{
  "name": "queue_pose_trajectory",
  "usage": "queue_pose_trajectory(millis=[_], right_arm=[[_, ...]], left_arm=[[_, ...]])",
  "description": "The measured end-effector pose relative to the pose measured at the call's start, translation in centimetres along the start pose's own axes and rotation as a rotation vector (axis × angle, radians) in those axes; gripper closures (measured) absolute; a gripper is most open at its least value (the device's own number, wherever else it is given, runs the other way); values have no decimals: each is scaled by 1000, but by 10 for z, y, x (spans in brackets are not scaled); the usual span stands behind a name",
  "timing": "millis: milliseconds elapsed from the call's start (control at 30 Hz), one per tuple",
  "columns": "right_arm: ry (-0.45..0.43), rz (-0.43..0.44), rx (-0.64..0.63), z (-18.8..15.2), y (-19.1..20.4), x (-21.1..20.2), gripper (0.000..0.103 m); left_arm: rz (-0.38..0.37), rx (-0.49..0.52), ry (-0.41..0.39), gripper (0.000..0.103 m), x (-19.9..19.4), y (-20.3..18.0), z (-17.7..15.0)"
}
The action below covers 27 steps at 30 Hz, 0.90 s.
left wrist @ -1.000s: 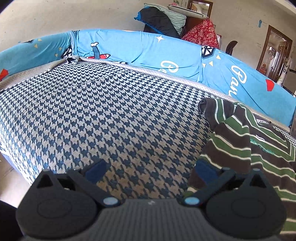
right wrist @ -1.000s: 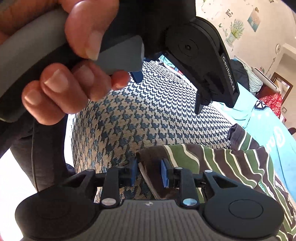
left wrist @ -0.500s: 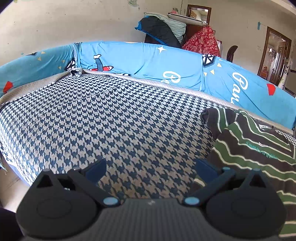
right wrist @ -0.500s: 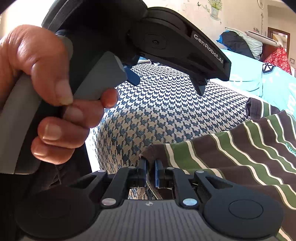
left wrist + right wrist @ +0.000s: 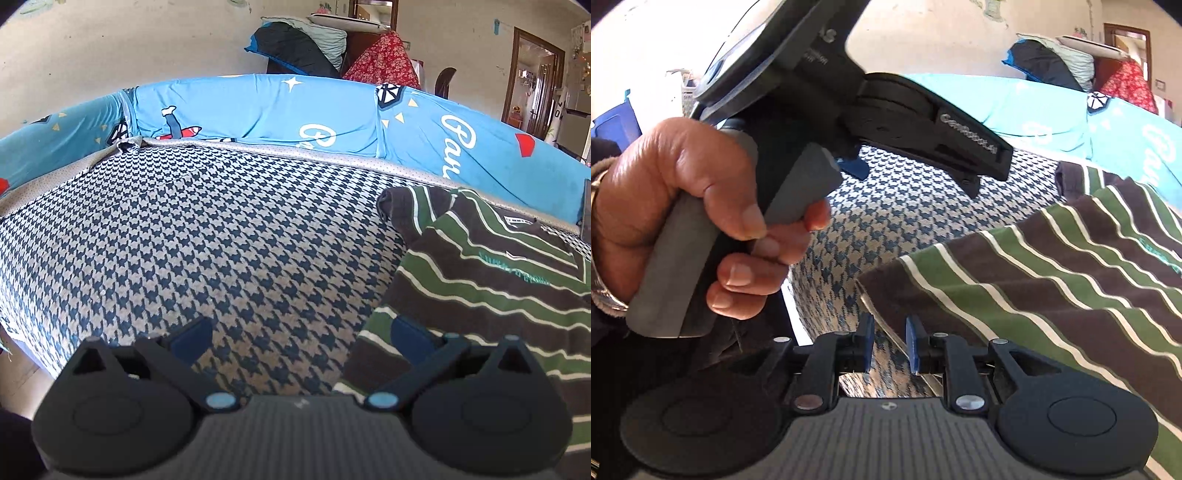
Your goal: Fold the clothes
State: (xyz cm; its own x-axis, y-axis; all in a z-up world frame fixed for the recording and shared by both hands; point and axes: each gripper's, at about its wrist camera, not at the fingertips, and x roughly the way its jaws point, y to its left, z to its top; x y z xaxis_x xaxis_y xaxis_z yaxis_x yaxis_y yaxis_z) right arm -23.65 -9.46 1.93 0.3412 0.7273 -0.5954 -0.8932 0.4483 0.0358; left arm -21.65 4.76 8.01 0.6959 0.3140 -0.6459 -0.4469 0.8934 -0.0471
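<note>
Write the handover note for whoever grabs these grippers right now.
Left hand-held gripper: open, empty, over the houndstooth bed cover.
Right hand-held gripper: jaws opening, with the hem of the striped shirt in the gap, not pinched.
Shirt lies partly spread on the bed, one sleeve bunched towards the blue bolsters.
Done: no finished fold visible.
Left: regrip the hem, fold.

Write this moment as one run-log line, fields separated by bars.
left gripper: open, empty | right gripper: jaws opening, shirt edge between | striped shirt: lying on checked bed cover
</note>
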Motion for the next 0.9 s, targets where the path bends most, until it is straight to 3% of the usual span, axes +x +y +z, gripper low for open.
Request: queue_pose_trajectory(millis=[533,900], right_arm=[[-71,-369,326,-32,-61,-94,75],[-46,-643,542,-66,-96,-142,72]], left_arm=[[-81,96,67,0,6,-43,-17],[-115,129,75,0,5,-60,-20]])
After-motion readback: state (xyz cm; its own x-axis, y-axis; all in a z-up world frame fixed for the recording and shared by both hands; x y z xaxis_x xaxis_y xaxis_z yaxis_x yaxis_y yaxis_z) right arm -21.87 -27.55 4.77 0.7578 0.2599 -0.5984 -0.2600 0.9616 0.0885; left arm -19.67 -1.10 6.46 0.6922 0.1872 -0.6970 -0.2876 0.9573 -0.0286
